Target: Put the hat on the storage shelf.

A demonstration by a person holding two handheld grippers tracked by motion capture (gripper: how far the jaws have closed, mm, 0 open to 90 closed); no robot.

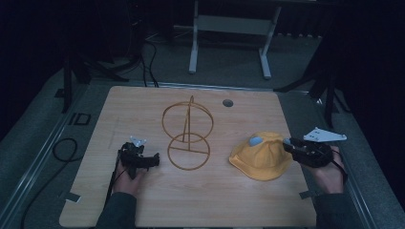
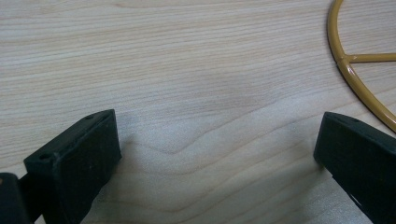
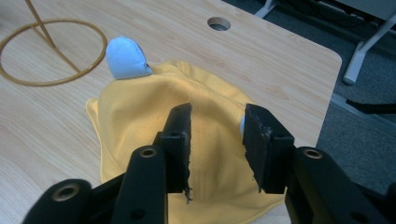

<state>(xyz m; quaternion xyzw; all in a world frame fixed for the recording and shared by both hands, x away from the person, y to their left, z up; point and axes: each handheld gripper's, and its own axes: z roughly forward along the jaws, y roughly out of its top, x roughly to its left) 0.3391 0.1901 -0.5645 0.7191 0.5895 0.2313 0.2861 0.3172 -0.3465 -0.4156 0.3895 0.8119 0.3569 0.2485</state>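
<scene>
A yellow hat (image 1: 261, 157) with a pale blue ear (image 1: 256, 140) lies on the right of the wooden table (image 1: 133, 109). My right gripper (image 1: 289, 145) reaches in from the right over the hat's edge. In the right gripper view its jaws (image 3: 218, 123) stand apart above the yellow fabric (image 3: 140, 107), the pads not pressing on it, and the blue ear (image 3: 125, 58) lies beyond. A gold wire stand (image 1: 187, 136) with two rings rises mid-table. My left gripper (image 1: 155, 160) rests left of the stand, its jaws (image 2: 217, 144) wide open over bare wood.
The stand's base ring (image 2: 355, 79) curves just past my left gripper's far jaw. A round cable hole (image 1: 228, 102) sits near the table's back edge. White desk legs (image 1: 193, 52) stand on the floor behind. Cables (image 1: 64, 150) lie on the floor at left.
</scene>
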